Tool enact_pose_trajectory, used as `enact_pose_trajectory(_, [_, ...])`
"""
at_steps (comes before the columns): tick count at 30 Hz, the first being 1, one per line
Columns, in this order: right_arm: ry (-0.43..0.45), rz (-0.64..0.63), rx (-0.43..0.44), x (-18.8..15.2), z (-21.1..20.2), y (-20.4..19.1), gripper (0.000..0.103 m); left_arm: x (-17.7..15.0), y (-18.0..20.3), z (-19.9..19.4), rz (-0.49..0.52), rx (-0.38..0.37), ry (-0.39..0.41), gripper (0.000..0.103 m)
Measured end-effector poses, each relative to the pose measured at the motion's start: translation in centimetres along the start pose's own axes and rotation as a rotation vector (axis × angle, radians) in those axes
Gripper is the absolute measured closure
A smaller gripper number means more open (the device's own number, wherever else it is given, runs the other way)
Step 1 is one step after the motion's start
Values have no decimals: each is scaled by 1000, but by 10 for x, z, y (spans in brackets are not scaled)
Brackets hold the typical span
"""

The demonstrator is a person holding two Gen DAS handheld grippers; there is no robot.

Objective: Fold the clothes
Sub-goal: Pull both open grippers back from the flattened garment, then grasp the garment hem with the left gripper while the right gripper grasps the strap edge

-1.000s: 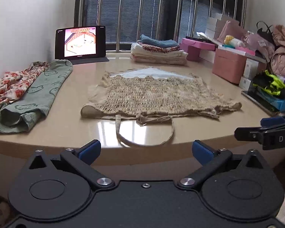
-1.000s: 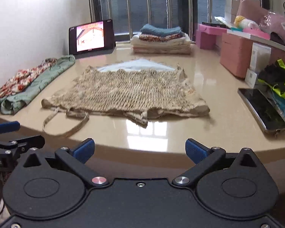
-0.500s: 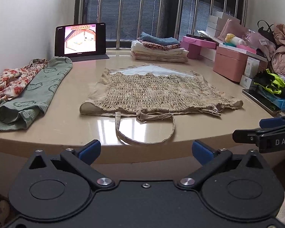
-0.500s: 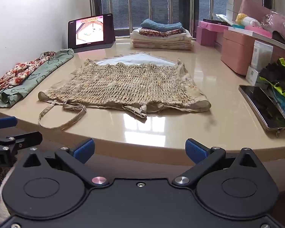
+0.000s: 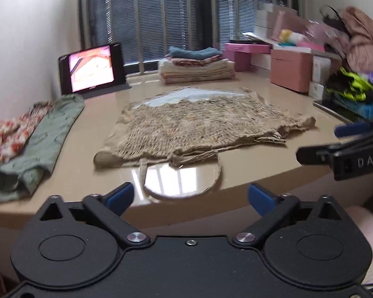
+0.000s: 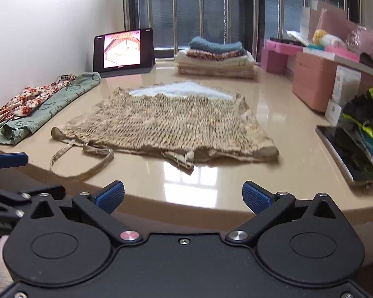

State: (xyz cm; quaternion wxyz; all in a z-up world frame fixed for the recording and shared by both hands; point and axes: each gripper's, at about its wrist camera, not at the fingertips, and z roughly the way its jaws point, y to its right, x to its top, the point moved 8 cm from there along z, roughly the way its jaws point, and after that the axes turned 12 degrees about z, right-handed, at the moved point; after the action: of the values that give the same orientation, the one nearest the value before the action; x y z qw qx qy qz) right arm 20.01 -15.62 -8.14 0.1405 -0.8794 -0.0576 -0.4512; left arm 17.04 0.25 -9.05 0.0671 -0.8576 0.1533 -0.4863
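A beige smocked top (image 5: 199, 129) (image 6: 166, 124) lies spread flat on the tan table (image 6: 286, 134), with a pale blue lining showing at its far edge. One strap loop (image 5: 218, 173) (image 6: 82, 173) reaches the table's near rim. My left gripper (image 5: 190, 197) hovers just short of that rim, facing the loop. Its jaws are closing with nothing between the pads. To its right, my right gripper (image 6: 184, 195) stands open and empty before the top's near hem. Each gripper shows at the edge of the other's view.
A green cloth (image 6: 49, 109) and a floral cloth (image 6: 29, 99) lie at the left. A lit tablet (image 6: 123, 49) and a stack of folded clothes (image 6: 216, 59) stand at the back. Pink boxes (image 6: 313, 79), a phone (image 6: 348, 154) and neon garments (image 6: 368, 116) crowd the right.
The left wrist view has rolled, so the table now tilts, and its blue pads stand a little closer together. The right gripper has barely shifted. The clothes lie as before.
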Motion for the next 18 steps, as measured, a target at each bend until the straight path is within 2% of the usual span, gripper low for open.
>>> enact_pose_trajectory(1, [10, -21, 4, 2, 0, -2, 4, 1, 2, 4, 25, -7, -12, 19])
enact_pose_trajectory(5, [35, -127, 31, 16, 5, -13, 12, 1, 3, 19, 71, -39, -70, 31])
enact_pose_trajectory(7, [30, -182, 58, 23, 10, -21, 13, 0, 3, 23, 107, -46, -89, 41])
enact_pose_trajectory(11, [-2, -267, 126, 34, 20, -37, 14, -2, 4, 27, 214, -49, -104, 51])
enact_pose_trajectory(12, [-16, -291, 145, 35, 24, -42, 14, -4, 5, 28, 237, -54, -111, 57])
enact_pose_trajectory(14, [-46, -340, 179, 37, 31, -51, 15, -7, 6, 30, 281, -63, -124, 62])
enact_pose_trajectory(17, [-90, -419, 214, 39, 44, -63, 23, -6, 9, 26, 350, -98, -119, 84])
enact_pose_trajectory(18, [-104, -441, 223, 41, 49, -66, 29, -4, 7, 25, 342, -108, -118, 98])
